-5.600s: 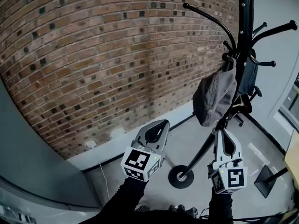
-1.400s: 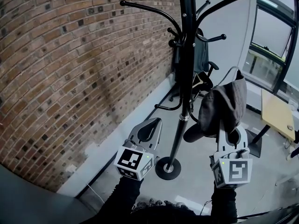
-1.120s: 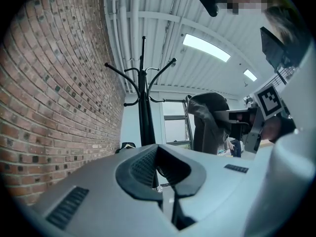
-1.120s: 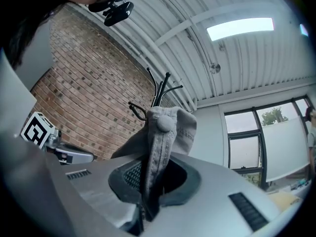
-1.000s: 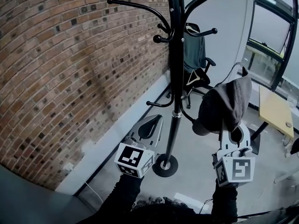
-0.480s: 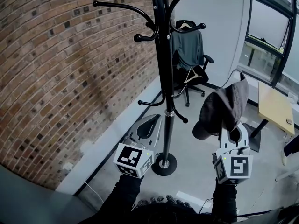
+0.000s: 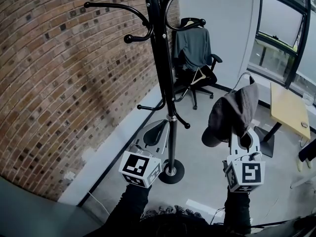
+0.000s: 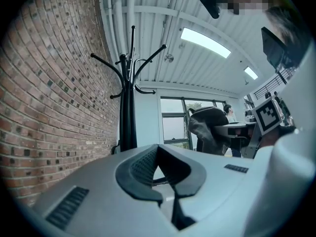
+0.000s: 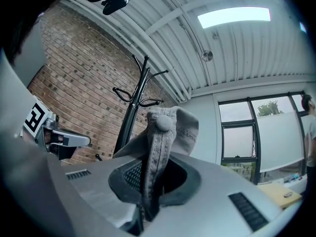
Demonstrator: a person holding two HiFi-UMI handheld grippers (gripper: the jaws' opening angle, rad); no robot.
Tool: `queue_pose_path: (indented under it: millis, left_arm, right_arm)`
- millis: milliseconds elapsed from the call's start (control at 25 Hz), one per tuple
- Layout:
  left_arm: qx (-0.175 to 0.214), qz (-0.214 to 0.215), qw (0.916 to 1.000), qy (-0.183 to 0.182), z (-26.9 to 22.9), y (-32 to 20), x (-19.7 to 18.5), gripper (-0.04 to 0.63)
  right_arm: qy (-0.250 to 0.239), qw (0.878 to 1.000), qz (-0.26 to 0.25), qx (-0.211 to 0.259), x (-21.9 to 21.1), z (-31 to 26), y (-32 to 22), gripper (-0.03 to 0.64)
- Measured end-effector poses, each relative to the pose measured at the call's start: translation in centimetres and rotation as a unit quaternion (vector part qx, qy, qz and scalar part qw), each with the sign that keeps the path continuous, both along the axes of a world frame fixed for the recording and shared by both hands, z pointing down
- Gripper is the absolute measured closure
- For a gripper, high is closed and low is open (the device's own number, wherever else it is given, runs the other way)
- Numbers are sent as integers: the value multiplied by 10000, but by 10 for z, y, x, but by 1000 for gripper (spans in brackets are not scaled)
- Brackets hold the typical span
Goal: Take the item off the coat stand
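While both black-sleeved forearms reach forward side by side, the right gripper (image 7: 241,133) pinches the crumpled grey fabric cap (image 7: 235,113), its long axis running on from the jaws, button outermost, brim leftward, apart from the black metal coat stand (image 7: 165,73); the left gripper (image 7: 162,127) is closed and empty.

The coat stand (image 7: 165,73) leaves the head view's top edge (base half behind the left claw (image 7: 162,125)).

The head view looks steeply down from close beside the coat stand (image 7: 165,83). The left gripper view and the right gripper view sit lower, near it, facing slightly upward. All three share the coat stand and the brick wall (image 7: 59,83) behind it.
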State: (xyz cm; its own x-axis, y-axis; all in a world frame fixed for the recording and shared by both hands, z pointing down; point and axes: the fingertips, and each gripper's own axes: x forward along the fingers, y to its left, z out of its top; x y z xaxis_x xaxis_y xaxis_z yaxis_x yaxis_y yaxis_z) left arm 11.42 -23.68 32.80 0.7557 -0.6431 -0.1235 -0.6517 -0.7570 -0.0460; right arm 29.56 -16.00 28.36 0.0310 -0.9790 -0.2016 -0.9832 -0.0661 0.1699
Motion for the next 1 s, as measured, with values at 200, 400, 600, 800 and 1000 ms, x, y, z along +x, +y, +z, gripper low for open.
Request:
queue_pose_path:
  millis: [200, 400, 600, 800, 1000]
  left_arm:
    - [3, -5, 10000, 7, 0, 0, 7, 588]
    - [20, -24, 10000, 2, -1, 0, 12, 588]
    - [66, -64, 9999, -49, -3, -2, 14, 588]
    - [174, -139, 9997, -101, -6, -3, 14, 588]
    - [173, -142, 9997, -117, -6, -3, 15, 588]
  right_arm:
    - [112, 9998, 36, -134, 9, 8, 0, 592]
    - [272, 9994, 40, -190, 14, 9, -1, 592]
    - [289, 9994, 10, -174, 14, 9, -5, 592]
    - [310, 9993, 5, -184, 13, 10, -7, 592]
    - [298, 9994, -23, -189, 13, 11, -8, 592]
